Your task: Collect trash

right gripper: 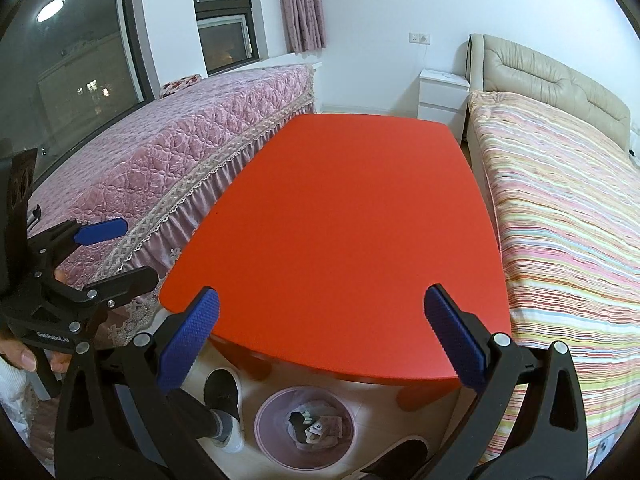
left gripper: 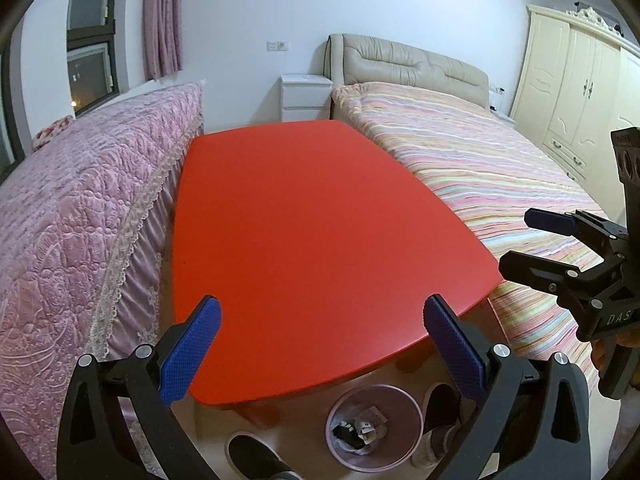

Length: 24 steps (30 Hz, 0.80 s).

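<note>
Red table (left gripper: pixel 304 216), pink bin (left gripper: pixel 374 426) holding trash (left gripper: pixel 362 428) below, left claw (left gripper: pixel 320 320) and right claw (right gripper: pixel 322 320) both spread apart, empty

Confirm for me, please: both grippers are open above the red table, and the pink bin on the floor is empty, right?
Not quite. The pink bin already holds crumpled paper and wrappers, as the right wrist view shows. The rest stands: the left gripper and right gripper are open above the red table.
</note>
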Motion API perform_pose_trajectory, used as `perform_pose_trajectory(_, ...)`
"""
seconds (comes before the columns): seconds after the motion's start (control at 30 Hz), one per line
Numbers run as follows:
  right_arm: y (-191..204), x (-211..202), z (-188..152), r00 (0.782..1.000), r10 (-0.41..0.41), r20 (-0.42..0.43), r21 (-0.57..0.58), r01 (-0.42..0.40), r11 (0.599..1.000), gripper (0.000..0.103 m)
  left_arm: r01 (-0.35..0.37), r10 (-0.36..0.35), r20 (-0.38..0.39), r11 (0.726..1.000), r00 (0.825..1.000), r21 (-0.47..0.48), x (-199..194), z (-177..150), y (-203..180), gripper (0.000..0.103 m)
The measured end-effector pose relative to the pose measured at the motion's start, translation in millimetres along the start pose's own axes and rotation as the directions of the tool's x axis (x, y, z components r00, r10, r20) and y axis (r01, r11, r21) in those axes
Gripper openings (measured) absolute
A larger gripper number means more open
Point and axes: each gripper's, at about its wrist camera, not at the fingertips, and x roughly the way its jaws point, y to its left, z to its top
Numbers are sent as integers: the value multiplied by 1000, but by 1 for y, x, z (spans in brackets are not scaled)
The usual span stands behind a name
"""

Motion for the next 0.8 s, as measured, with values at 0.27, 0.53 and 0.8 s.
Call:
perform_pose_trajectory(0.27,-1,-1,0,1000,-1,2,0,1,1000,100,2,-2,0,1000,1000,2,1,0,1,97)
perform_pose_trajectory(0.53,-3,-1,0,1000,-1,0,-1,1,1000,100,2,-2,-2,1000,1000,6,1,0,0,97)
perform_pose_trajectory(0.8,-3,0,0,1000,-4,0,-1,4,1000,100,4,-3,-6,1000,1000,6,3,0,0,97)
